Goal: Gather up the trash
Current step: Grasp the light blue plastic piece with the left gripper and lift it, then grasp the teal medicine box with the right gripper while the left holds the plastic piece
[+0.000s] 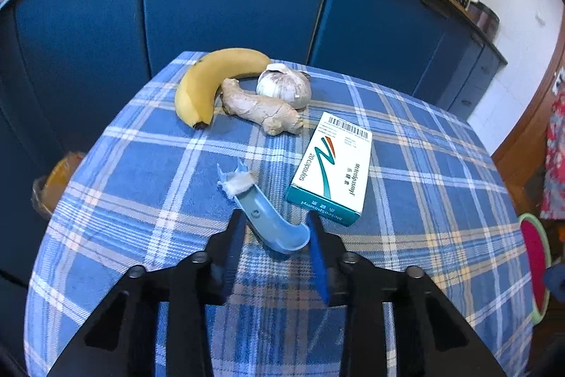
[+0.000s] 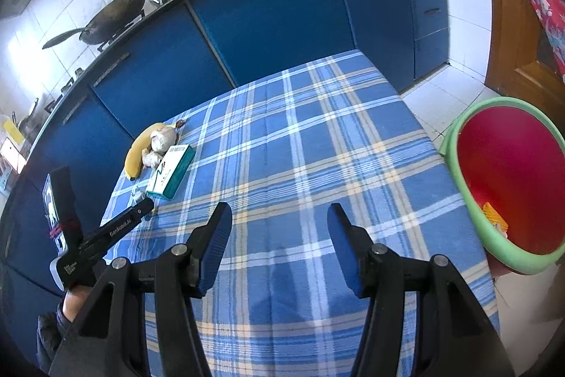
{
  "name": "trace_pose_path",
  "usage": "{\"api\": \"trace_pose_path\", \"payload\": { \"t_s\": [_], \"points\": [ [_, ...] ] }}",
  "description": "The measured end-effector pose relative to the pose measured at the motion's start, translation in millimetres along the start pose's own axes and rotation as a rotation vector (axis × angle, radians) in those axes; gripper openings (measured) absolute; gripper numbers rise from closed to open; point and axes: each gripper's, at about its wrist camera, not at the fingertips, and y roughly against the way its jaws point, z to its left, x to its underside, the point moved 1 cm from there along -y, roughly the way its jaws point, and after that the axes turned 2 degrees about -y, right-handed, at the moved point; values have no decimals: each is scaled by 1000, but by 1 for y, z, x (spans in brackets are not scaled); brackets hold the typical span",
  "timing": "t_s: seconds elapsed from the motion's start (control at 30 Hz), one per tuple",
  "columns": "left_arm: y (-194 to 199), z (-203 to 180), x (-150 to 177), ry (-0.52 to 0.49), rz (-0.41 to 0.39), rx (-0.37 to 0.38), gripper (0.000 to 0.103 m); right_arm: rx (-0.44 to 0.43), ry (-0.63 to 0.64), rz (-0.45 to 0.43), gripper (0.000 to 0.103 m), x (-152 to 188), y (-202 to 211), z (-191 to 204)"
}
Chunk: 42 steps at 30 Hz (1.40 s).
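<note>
A curved blue plastic piece [image 1: 268, 221] with a tuft of white fluff on its far end lies on the plaid tablecloth [image 1: 141, 200]. My left gripper [image 1: 275, 228] is open, its fingers on either side of the piece's near end. A white and teal medicine box [image 1: 333, 170] lies just right of it. The box also shows in the right wrist view [image 2: 171, 172]. My right gripper [image 2: 279, 221] is open and empty above the cloth. A red bin with a green rim [image 2: 508, 179] stands on the floor to the right of the table.
A banana [image 1: 208, 80], a ginger root [image 1: 261, 110] and a garlic bulb [image 1: 284, 85] lie at the table's far end. Blue cabinets [image 2: 275, 13] stand behind. An orange-lined basket [image 1: 56, 182] sits on the floor at the left.
</note>
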Motion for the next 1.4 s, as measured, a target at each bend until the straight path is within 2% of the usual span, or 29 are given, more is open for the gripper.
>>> {"api": "trace_pose_path", "payload": {
  "t_s": [0.07, 0.1, 0.13, 0.4, 0.77, 0.83, 0.87, 0.9, 1.13, 1.4],
  "points": [
    [0, 4, -1, 15, -1, 15, 28, -3, 9, 10, 58, 0, -3, 5],
    [0, 5, -1, 16, -1, 18, 20, -4, 15, 15, 58, 0, -5, 9],
    [-1, 6, -1, 16, 2, 21, 19, -3, 20, 19, 58, 0, -6, 12],
    [3, 25, -4, 67, -17, 57, 19, 0, 75, 50, 58, -1, -26, 45],
    [25, 66, -10, 182, -102, -16, 19, -29, 125, 109, 58, -3, -77, 109],
    [27, 73, -12, 199, -108, -25, 19, -24, 125, 111, 61, -4, -86, 118],
    [27, 76, -13, 209, -109, -28, 19, -19, 125, 110, 67, -4, -91, 122],
    [28, 79, -12, 219, -109, -27, 19, -14, 124, 108, 68, -5, -97, 127],
    [28, 101, -12, 295, -107, -34, 19, 5, 120, 131, 68, -8, -133, 153],
    [28, 109, -10, 332, -104, -18, 19, 41, 132, 151, 68, -7, -168, 174]
  ]
}}
